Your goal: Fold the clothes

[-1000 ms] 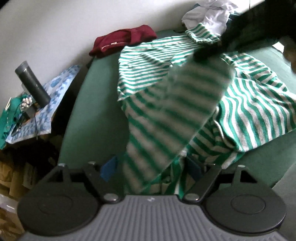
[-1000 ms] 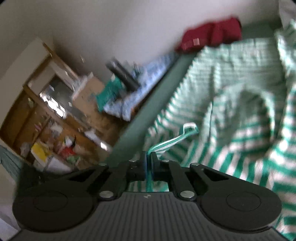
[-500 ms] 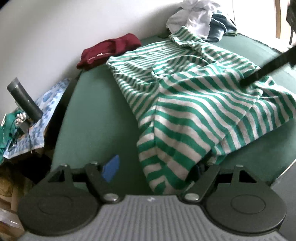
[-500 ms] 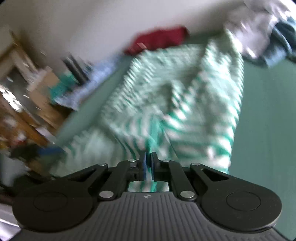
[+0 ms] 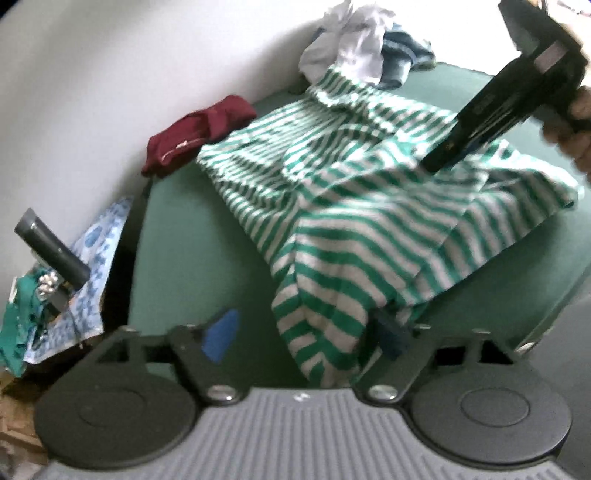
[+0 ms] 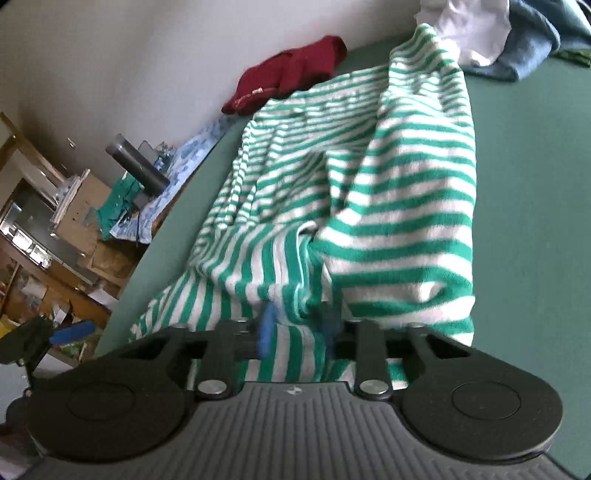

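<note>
Striped garment (image 5: 369, 229) on green bed (image 5: 192, 236), no legible writing.
Left gripper (image 5: 306, 336) spread apart; right gripper (image 6: 299, 325) parted over fabric.

Bare green bed surface (image 6: 535, 184) on your right gives room; the maroon garment (image 6: 291, 75) and clothes pile (image 6: 491, 33) block the wall side.

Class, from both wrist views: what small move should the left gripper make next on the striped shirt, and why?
Probably close the left gripper on the striped shirt: its jaws stand wide open with the shirt's hanging edge between them at the edge of the bed. The right gripper looks open too, so nothing seems to hold the cloth.
</note>
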Demonstrator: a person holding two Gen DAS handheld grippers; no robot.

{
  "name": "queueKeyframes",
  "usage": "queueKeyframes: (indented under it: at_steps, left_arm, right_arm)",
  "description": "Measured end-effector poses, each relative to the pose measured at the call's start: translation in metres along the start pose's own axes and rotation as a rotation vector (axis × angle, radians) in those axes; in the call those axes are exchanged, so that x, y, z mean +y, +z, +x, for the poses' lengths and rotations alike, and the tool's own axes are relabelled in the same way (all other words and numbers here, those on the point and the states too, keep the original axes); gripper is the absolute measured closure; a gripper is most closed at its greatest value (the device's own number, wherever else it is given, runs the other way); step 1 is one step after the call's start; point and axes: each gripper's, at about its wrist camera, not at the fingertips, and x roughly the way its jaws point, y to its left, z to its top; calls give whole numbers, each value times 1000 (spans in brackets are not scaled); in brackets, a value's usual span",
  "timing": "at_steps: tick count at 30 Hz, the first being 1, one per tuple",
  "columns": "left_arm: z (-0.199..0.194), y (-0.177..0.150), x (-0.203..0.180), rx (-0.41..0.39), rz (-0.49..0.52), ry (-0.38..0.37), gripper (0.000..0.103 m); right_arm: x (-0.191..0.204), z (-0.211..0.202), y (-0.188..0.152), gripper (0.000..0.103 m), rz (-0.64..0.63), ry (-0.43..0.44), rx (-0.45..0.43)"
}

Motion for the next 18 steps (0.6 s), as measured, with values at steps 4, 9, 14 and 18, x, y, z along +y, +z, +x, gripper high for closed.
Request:
queueKeyframes:
  at_steps: [4,9,14,18]
  left_arm:
    - [6,0,-2,-3,15,5,59]
    - [13,0,-5,-7,34,11,41]
    - [23,-6,-6,16,49,13,46]
    - [19,-6,-2,12,37,18,46]
  right_arm:
    - [10,-19,2,93,-63,15,-74]
    - [20,-54,8,103,-103,-3,-185]
    - [2,-26,-5,101,-67,-122,-26]
    - [-6,-24,3,91,34,-92,-125]
